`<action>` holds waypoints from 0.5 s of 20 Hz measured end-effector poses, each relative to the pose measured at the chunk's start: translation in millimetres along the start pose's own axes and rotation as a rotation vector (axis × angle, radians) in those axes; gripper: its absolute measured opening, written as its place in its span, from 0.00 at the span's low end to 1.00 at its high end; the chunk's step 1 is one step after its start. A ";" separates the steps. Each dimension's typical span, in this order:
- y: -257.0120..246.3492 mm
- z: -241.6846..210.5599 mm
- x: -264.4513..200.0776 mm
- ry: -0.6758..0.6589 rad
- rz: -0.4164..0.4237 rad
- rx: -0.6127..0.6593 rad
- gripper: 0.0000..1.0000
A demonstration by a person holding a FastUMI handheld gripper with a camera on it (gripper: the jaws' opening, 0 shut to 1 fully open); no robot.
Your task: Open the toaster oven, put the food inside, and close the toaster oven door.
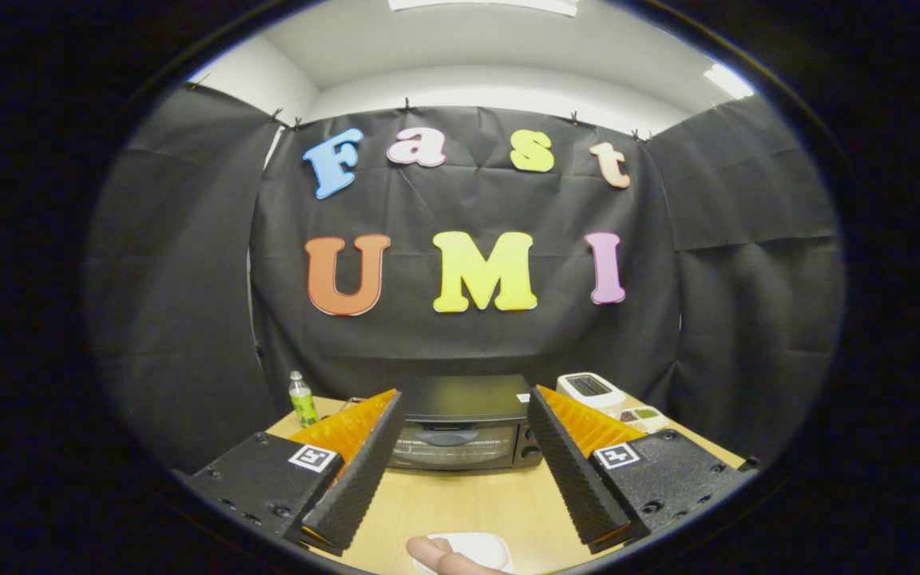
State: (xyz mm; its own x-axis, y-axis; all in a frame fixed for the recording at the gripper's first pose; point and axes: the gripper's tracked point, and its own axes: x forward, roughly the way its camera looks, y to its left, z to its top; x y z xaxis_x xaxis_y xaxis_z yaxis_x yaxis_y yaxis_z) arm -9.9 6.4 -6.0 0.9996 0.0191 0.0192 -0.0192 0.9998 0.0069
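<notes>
Gripper (464, 399) was spread wide, both fingers apart with nothing between them, held above the table and pointed at the toaster oven. Left finger pad (364, 471) and right finger pad (568, 471) were ridged black, orange behind, and their tips flanked the oven's two sides in the view without touching it.

Table (468, 503) was light wood. A broad bare strip of it ran between the fingers, from the near edge up to the oven front, so the straight-in path was open. Its right edge angled away behind the right finger; its left edge sat just past the bottle.

Toaster oven (460, 427) stood at the far side of the table, close to the black cloth wall. Door was shut, glass front facing the gripper, handle along the top of the door. Dark knobs sat on its right end, partly hidden by the right finger.

White device (592, 389) stood right of the oven, near the back edge. Just in front of it lay a small tray with greenish and dark items (642, 415), too small to identify.

Green-labelled bottle (302, 399) stood upright left of the oven, near the table's left edge.

Food (448, 559), pinkish, possibly a sausage, lay on a white plate (484, 547) at the near edge, below the fingers.
</notes>
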 end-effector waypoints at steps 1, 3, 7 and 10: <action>0.1 9.9 -5.0 0.007 0.016 0.006 1.00; -8.1 41.1 -10.5 -0.042 -0.002 -0.012 1.00; 6.6 52.5 -22.3 -0.006 0.042 -0.073 1.00; -0.6 33.0 -40.0 0.005 0.061 -0.088 1.00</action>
State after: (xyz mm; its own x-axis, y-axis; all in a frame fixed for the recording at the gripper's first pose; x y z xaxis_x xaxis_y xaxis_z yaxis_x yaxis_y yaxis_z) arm -50.5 4.7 26.2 0.9967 0.0797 0.0118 -0.0785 0.9935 -0.0820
